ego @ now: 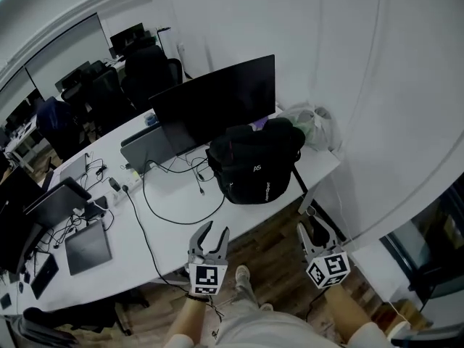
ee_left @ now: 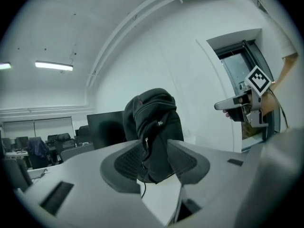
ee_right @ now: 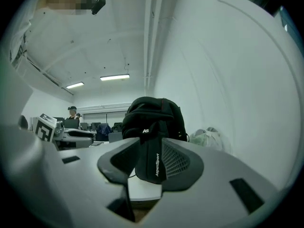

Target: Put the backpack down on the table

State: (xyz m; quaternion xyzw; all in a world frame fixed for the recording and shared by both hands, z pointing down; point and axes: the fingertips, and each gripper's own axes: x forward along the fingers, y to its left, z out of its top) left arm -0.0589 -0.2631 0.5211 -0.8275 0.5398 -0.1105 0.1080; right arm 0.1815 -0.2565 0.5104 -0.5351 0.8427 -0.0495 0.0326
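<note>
The black backpack (ego: pixel 255 162) stands upright on the white table (ego: pixel 174 220), near its right end and in front of the monitor. Both grippers hover off the table's front edge, over the wooden floor, well short of the bag. My left gripper (ego: pixel 216 232) is open and holds nothing. My right gripper (ego: pixel 314 230) is also open and empty. In the left gripper view the backpack (ee_left: pixel 154 122) shows beyond the spread jaws of the left gripper (ee_left: pixel 155 161), not between the pads. The right gripper view shows the same: the backpack (ee_right: pixel 152 120) lies past the right gripper (ee_right: pixel 149 164).
A dark monitor (ego: pixel 217 100) and a grey dock stand behind the bag. A clear plastic bag (ego: pixel 312 125) lies at the table's right corner. Cables (ego: pixel 156 209), a tablet (ego: pixel 87 246) and a laptop sit to the left. Office chairs (ego: pixel 145 71) stand behind the table.
</note>
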